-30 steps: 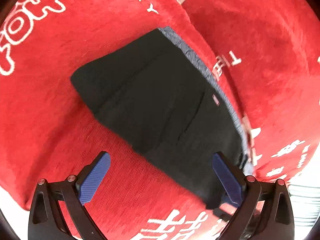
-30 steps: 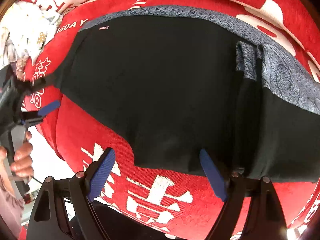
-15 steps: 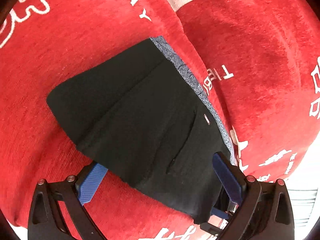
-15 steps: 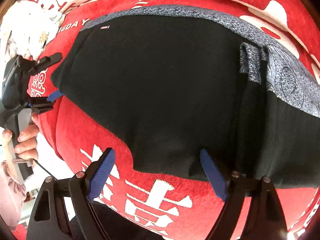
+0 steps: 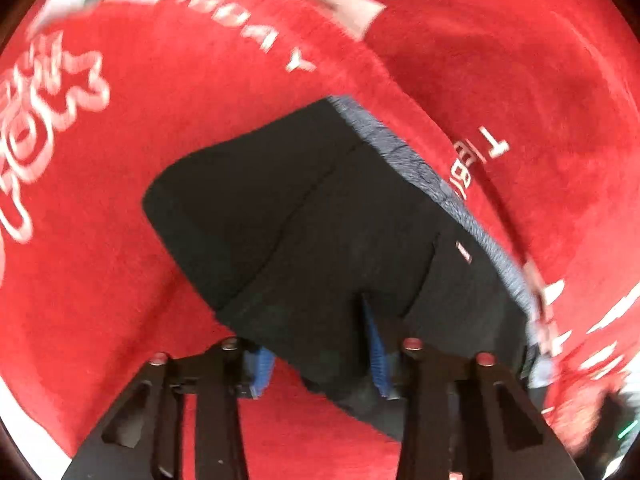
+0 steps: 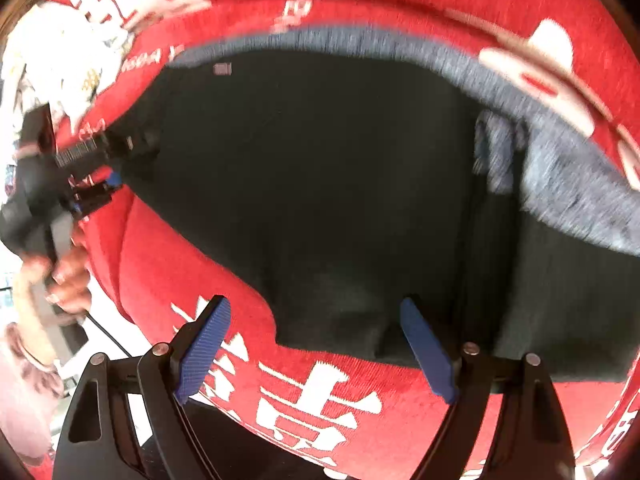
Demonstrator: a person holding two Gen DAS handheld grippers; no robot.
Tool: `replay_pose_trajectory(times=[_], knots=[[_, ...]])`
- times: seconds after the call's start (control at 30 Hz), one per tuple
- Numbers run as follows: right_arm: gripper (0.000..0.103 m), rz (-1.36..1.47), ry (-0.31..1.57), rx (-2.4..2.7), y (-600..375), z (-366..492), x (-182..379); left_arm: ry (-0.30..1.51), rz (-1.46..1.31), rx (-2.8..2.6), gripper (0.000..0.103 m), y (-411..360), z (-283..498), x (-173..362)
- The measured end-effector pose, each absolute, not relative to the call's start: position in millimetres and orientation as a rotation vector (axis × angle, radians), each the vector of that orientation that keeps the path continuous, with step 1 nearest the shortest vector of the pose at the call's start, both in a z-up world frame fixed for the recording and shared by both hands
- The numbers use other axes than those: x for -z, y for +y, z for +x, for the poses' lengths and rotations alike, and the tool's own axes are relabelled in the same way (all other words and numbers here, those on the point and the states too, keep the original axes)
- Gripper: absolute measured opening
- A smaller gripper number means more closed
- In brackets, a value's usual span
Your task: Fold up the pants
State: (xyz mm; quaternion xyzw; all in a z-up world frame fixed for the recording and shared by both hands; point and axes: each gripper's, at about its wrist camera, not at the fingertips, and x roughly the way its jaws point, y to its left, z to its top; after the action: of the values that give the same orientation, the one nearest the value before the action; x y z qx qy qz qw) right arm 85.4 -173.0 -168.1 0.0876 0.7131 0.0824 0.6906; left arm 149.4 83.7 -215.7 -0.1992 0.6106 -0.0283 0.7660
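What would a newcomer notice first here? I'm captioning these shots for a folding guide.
The black pants with a grey waistband sprawl across a bright red cloth printed with white lettering. The left gripper has just been closing and pinches the pants' near edge. The right gripper stands open over their hem.

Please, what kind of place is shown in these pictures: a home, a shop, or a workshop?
Probably a home, perhaps a bed or sofa, though no walls show. Black pants with a grey waistband lie on a soft red blanket printed with white characters, and a crumpled light cloth lies at its edge.
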Motion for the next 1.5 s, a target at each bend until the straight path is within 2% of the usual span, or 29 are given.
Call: replay_pose_trajectory(times=[0.17, 0.3, 0.5, 0.73, 0.77, 0.8, 0.83, 1.13, 1.37, 1.5], knots=[[0.089, 0.232, 1.517, -0.237, -172, 136, 134, 1.160, 0.165, 0.045, 0.036, 14, 131, 188], [0.089, 0.254, 1.505, -0.397, -136, 196, 118, 1.079, 0.411, 0.046, 0.036, -11, 116, 190], [0.089, 0.228, 1.660, -0.692, -34, 256, 136, 1.033, 0.526, 0.049, 0.036, -23, 103, 194], [0.088, 0.034, 1.859, -0.758, 36, 264, 183, 1.022, 0.545, 0.039, 0.036, -24, 106, 192], [0.082, 0.029, 1.882, -0.737, 35, 263, 190, 1.021, 0.545, 0.040, 0.036, -24, 106, 191], [0.032, 0.052, 1.893, -0.721, 31, 263, 196, 1.023, 0.545, 0.043, 0.036, -25, 106, 190], [0.020, 0.092, 1.887, -0.704, 24, 263, 197, 1.032, 0.541, 0.046, 0.036, -26, 105, 190], [0.020, 0.459, 1.591, -0.799, -79, 237, 116, 0.893, 0.513, 0.131, 0.036, -63, 86, 112], [0.021, 0.634, 1.355, -0.735, -199, 187, 44, 0.780, 0.524, 0.293, 0.036, -142, 59, 49], [0.021, 0.682, 1.259, -0.639, -270, 144, 25, 0.747, 0.534, 0.411, 0.036, -199, 38, 34]])
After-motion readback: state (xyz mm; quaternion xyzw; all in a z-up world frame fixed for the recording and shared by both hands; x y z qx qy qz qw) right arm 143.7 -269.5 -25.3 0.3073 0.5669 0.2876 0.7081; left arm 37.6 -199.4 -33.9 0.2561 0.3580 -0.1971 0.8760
